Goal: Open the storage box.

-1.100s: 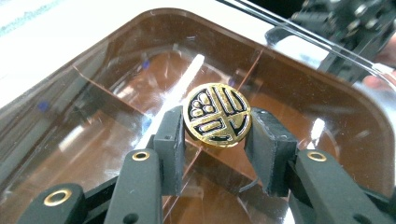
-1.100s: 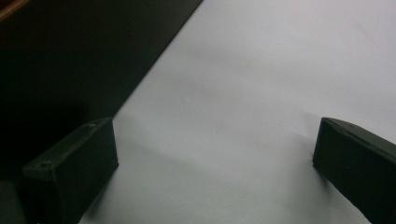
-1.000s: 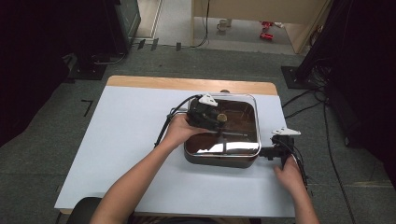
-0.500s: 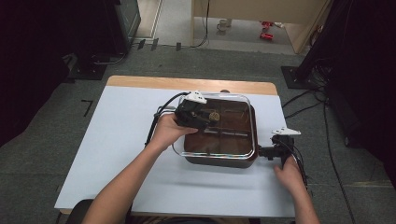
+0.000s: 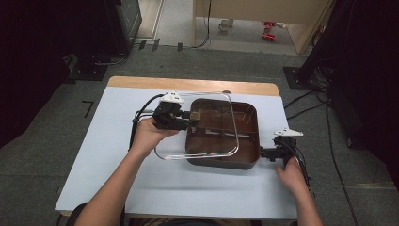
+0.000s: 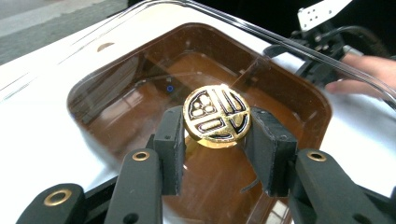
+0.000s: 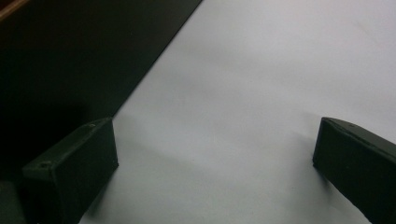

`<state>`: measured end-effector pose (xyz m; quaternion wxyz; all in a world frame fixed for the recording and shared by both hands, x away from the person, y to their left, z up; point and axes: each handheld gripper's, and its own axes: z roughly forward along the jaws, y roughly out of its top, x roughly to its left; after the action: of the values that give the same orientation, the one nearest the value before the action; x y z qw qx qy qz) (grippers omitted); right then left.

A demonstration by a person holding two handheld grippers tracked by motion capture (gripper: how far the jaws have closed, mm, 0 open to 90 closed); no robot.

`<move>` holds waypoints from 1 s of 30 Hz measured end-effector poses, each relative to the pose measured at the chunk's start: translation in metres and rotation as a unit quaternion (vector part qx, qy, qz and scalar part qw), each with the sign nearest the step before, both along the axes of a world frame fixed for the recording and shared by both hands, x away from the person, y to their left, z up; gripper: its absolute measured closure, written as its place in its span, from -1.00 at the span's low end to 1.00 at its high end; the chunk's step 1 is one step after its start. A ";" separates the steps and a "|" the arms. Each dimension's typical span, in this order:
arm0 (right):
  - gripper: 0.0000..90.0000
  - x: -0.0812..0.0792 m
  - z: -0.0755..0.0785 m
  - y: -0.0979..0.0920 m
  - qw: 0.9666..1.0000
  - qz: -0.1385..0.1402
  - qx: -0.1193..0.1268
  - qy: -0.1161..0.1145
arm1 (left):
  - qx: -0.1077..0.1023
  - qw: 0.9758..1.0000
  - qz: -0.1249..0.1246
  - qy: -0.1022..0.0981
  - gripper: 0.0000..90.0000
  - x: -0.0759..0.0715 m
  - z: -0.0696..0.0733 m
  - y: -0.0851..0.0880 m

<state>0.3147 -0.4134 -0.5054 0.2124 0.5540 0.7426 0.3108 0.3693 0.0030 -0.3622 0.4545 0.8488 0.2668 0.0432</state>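
Note:
A clear lid (image 5: 171, 154) with a round gold knob (image 5: 194, 115) hangs tilted over the left half of a brown square dish (image 5: 247, 123). My left gripper (image 5: 190, 117) is shut on that knob. In the left gripper view the pads press both sides of the gold knob (image 6: 217, 114), with the lid (image 6: 140, 28) and the brown dish (image 6: 299, 93) beneath it. My right gripper (image 5: 264, 153) rests at the dish's right side, near its front corner. In the right gripper view it (image 7: 215, 158) stands open over bare table, with the dish's dark wall (image 7: 70, 56) beside its left finger.
The dish sits on a pale blue-grey table (image 5: 113, 169) with a wooden strip (image 5: 141, 82) along its far edge. Cables trail from both grippers. Grey floor and dark equipment surround the table.
My left gripper has carried the lid leftward and slightly up, so it now overhangs the dish's left edge. The right gripper has stayed where it was.

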 end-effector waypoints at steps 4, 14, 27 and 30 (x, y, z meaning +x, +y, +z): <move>-1.00 0.000 0.000 0.000 1.000 0.001 0.000 0.001 | 0.007 1.000 0.019 0.000 0.31 0.003 -0.004 0.013; -1.00 0.000 0.000 0.000 1.000 0.001 -0.001 0.000 | 0.012 0.998 0.059 0.008 0.31 0.015 -0.012 0.048; -1.00 0.000 0.000 0.000 1.000 0.001 -0.001 0.000 | 0.013 0.993 0.119 0.020 0.31 0.033 -0.025 0.097; -1.00 0.000 0.000 0.000 1.000 0.001 -0.001 0.000 | 0.014 0.992 0.127 0.023 0.31 0.035 -0.027 0.104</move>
<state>0.3147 -0.4134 -0.5053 0.2124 0.5535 0.7431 0.3103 0.4046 0.1065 -0.3888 0.4275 0.8150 0.3817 0.0849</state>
